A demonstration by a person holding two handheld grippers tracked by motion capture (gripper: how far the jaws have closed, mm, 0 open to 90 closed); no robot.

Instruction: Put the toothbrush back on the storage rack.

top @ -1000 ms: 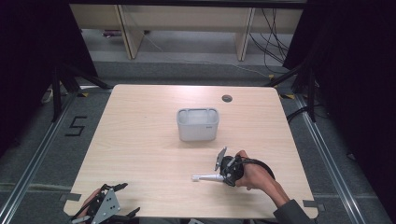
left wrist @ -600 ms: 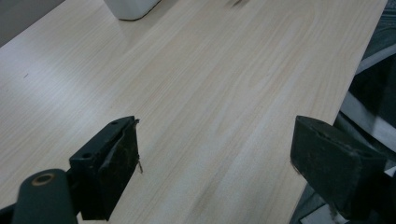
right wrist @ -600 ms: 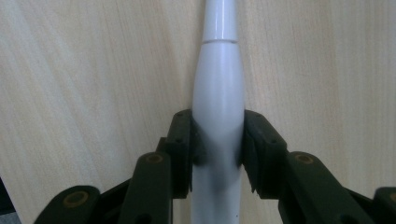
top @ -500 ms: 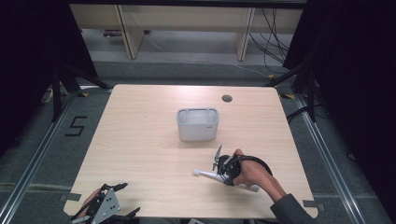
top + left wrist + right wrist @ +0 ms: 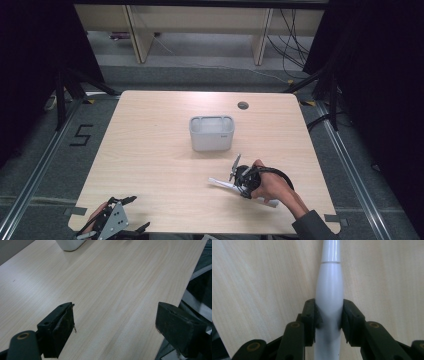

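Note:
A slender white tool [image 5: 218,182] with a rounded handle lies flat on the table [image 5: 150,150], right of centre near the front. My right gripper [image 5: 238,185] comes down on it from a hand at the front right. In the right gripper view its jaws have just been closing, and both pads now press the white handle [image 5: 329,287] of the right gripper's [image 5: 329,313] catch. My left gripper [image 5: 136,214] rests at the table's front left corner. In its own view the left gripper [image 5: 115,322] stands open with only bare wood between the jaws.
A white rectangular bin [image 5: 211,132] stands at the table's centre, and its corner [image 5: 70,244] shows far off in the left gripper view. A round cable hole [image 5: 243,105] sits near the back edge. Dark floor and metal rails surround the table.

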